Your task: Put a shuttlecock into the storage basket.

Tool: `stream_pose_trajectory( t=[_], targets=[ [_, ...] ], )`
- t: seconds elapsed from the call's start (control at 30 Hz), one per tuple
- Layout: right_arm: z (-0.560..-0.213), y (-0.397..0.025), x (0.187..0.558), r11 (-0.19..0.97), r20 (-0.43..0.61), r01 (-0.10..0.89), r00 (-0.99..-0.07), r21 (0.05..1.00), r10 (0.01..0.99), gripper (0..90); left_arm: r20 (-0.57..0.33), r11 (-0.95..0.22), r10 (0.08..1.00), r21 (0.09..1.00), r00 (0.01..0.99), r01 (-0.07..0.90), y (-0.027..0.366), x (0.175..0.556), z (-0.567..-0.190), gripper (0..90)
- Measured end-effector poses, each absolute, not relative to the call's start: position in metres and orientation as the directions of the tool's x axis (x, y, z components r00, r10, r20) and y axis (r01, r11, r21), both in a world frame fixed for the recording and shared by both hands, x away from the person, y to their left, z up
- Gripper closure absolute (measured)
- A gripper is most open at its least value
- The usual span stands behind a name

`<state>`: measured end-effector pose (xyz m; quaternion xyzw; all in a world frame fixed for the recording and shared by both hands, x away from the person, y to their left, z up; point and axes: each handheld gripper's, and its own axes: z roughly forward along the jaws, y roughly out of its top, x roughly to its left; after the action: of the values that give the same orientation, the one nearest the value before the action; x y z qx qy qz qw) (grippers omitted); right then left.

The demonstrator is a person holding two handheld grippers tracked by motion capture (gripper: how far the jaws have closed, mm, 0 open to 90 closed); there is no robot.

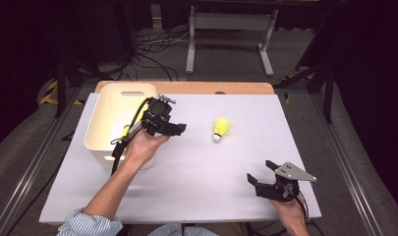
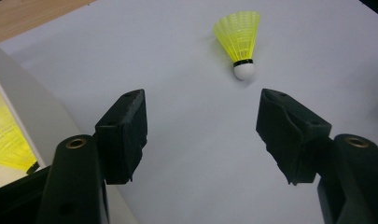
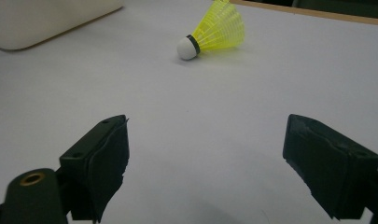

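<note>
A yellow shuttlecock [image 1: 221, 129] with a white cork lies on the white table, cork toward me. My left gripper [image 1: 178, 129] hovers open beside the right wall of a white bin [image 1: 96, 132], jaws pointing at the shuttlecock, a hand's width short of it. In the left gripper view the shuttlecock [image 2: 240, 42] lies ahead of the open gripper [image 2: 203, 121], and a second yellow shuttlecock [image 2: 7, 140] rests inside the bin [image 2: 32, 107]. My right gripper [image 1: 260, 171] stands open near the front right edge. Far ahead of that gripper [image 3: 205, 149] lies the shuttlecock [image 3: 214, 30].
The table's wooden back edge [image 1: 186, 87] runs behind the white sheet. Beyond it are floor cables and a metal stand [image 1: 231, 22]. The bin's corner [image 3: 37, 18] shows at the far left of the right gripper view.
</note>
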<state>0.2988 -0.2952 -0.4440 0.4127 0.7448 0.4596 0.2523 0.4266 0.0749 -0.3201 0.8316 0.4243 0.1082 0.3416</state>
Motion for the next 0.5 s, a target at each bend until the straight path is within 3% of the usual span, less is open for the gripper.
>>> stream_pose_trajectory(
  t=[0.5],
  targets=[
    [-0.436,-0.289,0.314,0.220,0.023,0.392,-0.529,0.893,0.848,16.7,-0.114,-0.403,0.781,0.658,0.614,0.636,0.071,0.425,-0.331,34.4]
  ],
)
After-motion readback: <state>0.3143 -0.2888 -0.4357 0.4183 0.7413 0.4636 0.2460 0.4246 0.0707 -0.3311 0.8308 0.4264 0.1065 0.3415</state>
